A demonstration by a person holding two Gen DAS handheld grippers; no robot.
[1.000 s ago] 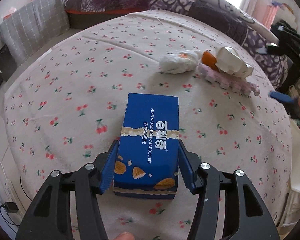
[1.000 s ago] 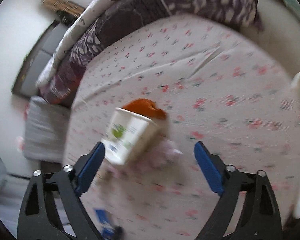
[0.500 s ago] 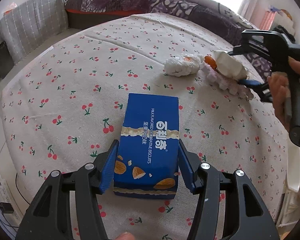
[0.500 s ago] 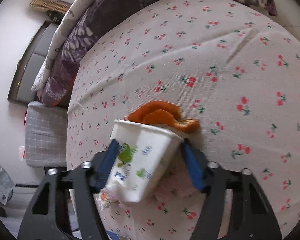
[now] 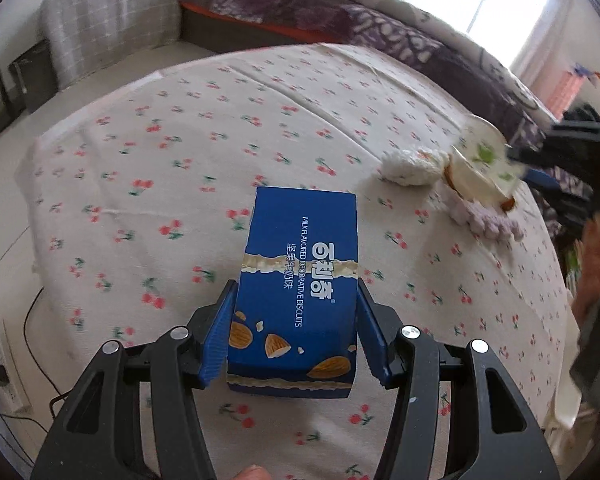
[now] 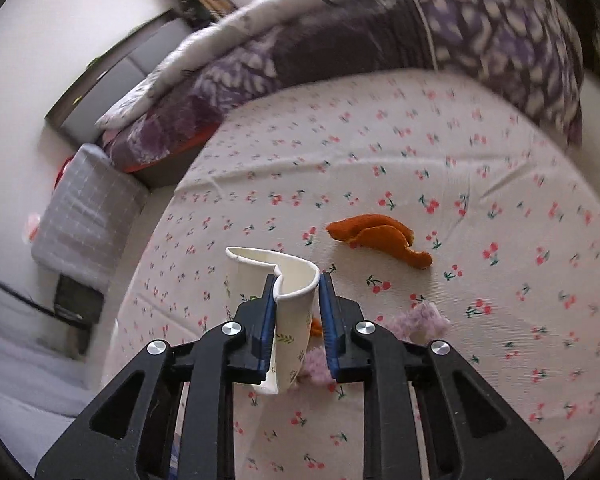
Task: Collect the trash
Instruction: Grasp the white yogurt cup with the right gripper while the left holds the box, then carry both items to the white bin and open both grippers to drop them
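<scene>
Step in hand: pick-up of loose litter from the cherry-print bedsheet (image 5: 204,128), both hands loaded.

Right gripper (image 6: 298,312): its jaws have just been closing and are now clamped on the white paper cup (image 6: 288,300), which is crushed almost flat between the blue pads. In the left wrist view the cup (image 5: 482,164) appears raised off the sheet at the far right, though blur makes the clearance uncertain.

Left gripper (image 5: 294,344): pads are pressed against both long sides of the blue biscuit box (image 5: 300,276). The box juts forward over the sheet; whether its far end rests on the cloth cannot be told.

Items lying loose on the sheet: orange peel (image 6: 378,238), just beyond the cup; a crumpled white tissue (image 5: 410,166) beside it; a pale purple wrapper or foam piece (image 6: 418,320) beneath the right gripper.

Assessment: two items are secured, at least three remain. No bin or bag is visible in either view, so the drop point is unknown.

Next move, as judged: carry both loads to the receptacle with the grip held; the flattened cup is thin and may slip if the wrist rolls. Both grippers must be emptied before the peel, tissue and purple piece can be taken
</scene>
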